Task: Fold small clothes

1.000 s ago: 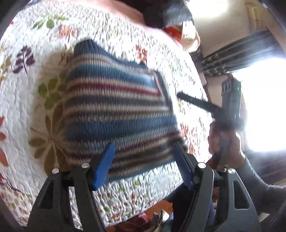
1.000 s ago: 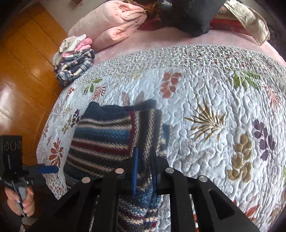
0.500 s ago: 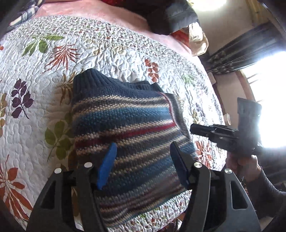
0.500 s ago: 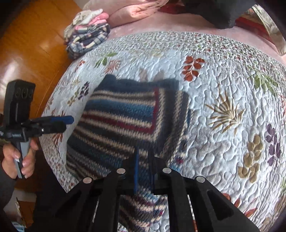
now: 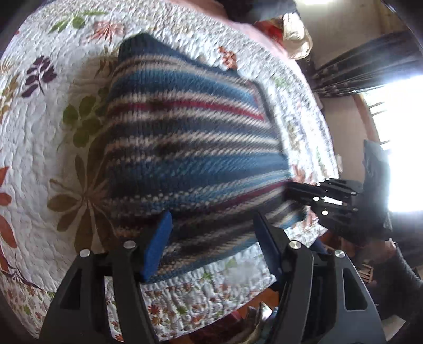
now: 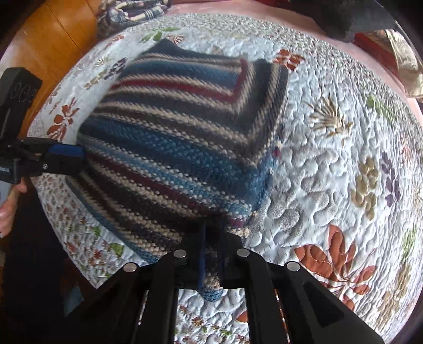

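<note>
A knitted sweater (image 5: 190, 148) striped blue, grey, cream and red lies folded on the floral quilt (image 5: 39, 158). My left gripper (image 5: 211, 232) is open, its blue-padded fingers (image 5: 158, 238) straddling the sweater's near edge. In the right wrist view the same sweater (image 6: 179, 137) spreads ahead and my right gripper (image 6: 212, 238) is shut on its near corner. The left gripper (image 6: 68, 156) shows at the sweater's left edge there. The right gripper (image 5: 296, 190) appears at the sweater's right corner in the left wrist view, blurred by motion.
The quilt (image 6: 343, 158) covers a bed whose edge runs close under both grippers. A pile of folded clothes (image 6: 132, 13) sits at the far corner beside wooden floor (image 6: 53, 39). Dark bedding (image 6: 343, 18) lies at the back. A person's hand (image 6: 8, 206) holds the left gripper.
Both grippers have come closer to the sweater, which now fills more of each view. The right gripper stays shut on its corner; the left stays open at the opposite edge.
</note>
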